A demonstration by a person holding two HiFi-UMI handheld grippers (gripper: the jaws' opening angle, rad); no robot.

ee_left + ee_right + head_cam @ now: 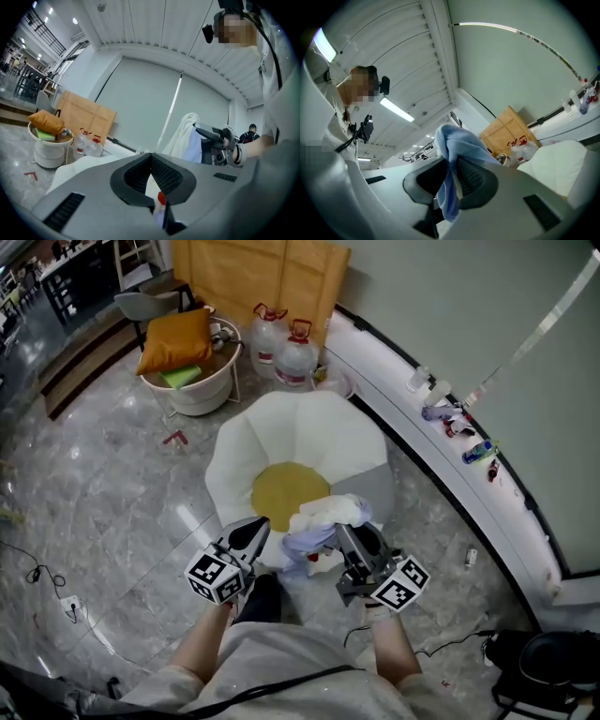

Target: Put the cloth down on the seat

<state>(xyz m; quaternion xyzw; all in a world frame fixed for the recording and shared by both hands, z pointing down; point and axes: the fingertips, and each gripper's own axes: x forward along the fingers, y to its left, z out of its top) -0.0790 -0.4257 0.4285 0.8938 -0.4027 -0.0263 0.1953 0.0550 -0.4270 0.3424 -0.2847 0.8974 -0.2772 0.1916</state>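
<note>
The white and pale-blue cloth [323, 519] is held up, bunched, over the near edge of the white, yellow-centred seat [309, 432].

The cloth [323, 521] pinched in the right gripper [347, 532] was soft, matt fabric, pale blue and white, crumpled. Both grippers had smooth, matt grey plastic shells. The left gripper [261, 526] showed black ribbed pads [164, 176], rubbery in look. Just ahead of them, the seat [281, 437] was smooth white upholstery round a matt yellow cushion [286, 493]. Below them the floor [122, 493] was glossy, marbled grey stone. Far beyond stood a matt cardboard sheet [253, 277] and clear plastic jugs [298, 357].
</note>
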